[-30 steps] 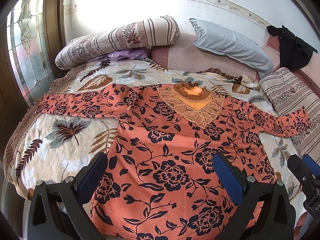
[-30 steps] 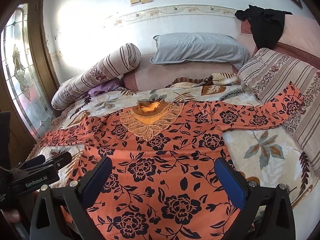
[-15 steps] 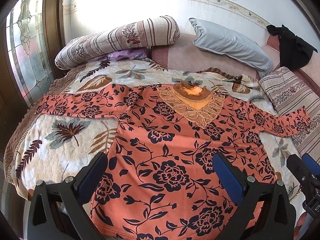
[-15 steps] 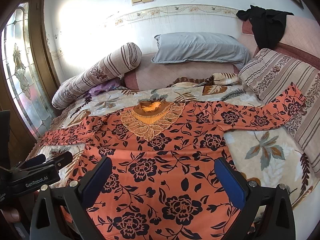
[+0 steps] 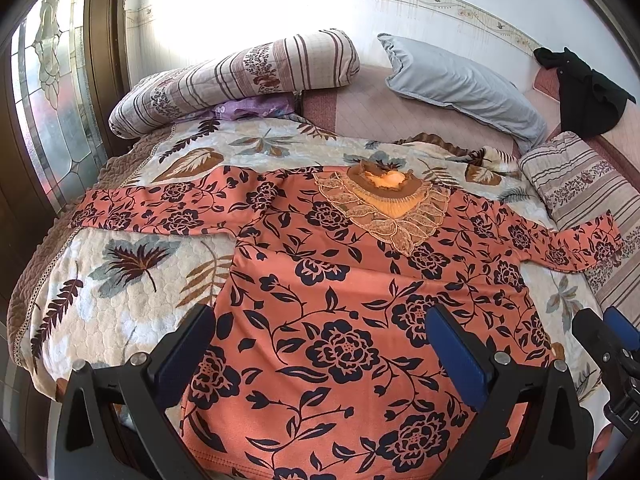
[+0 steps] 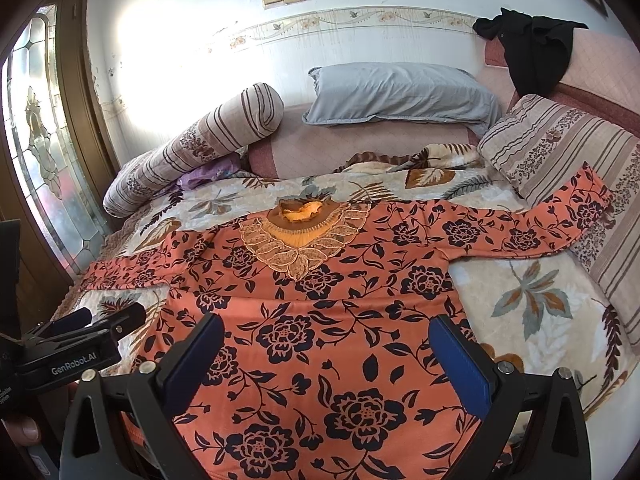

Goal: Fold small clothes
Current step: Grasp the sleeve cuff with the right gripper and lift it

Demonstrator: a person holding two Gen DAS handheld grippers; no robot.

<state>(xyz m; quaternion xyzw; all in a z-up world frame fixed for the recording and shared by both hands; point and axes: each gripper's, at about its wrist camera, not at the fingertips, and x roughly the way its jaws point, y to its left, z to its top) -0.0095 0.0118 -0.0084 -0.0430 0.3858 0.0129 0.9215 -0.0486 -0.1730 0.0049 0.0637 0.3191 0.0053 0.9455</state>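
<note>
Orange floral top (image 5: 344, 320) lay flat, front up, spread across the leaf-print quilt (image 5: 120, 280), collar at 12 o'clock, hem nearest you at 6. Both sleeves were out straight: one toward 9 o'clock, the other (image 6: 540, 232) toward 3, its cuff riding up on the striped cushion (image 6: 560, 152).

Your left gripper (image 5: 324, 356) hovered over the hem, jaws wide apart, holding nothing. Right gripper (image 6: 332, 360) was the same: apart, empty, above the lower body of the top.

Nothing was folded yet, as I judged it. To start well, you probably wanted each gripper at its own sleeve or side edge, pinching one layer only, and folding inward over the body. The quilt looked soft, so fabric could drag and bunch.

Room: striped bolster (image 5: 240, 76) and grey pillow (image 5: 460, 84) against the wall at 12, black garment (image 5: 584, 92) at 2.
</note>
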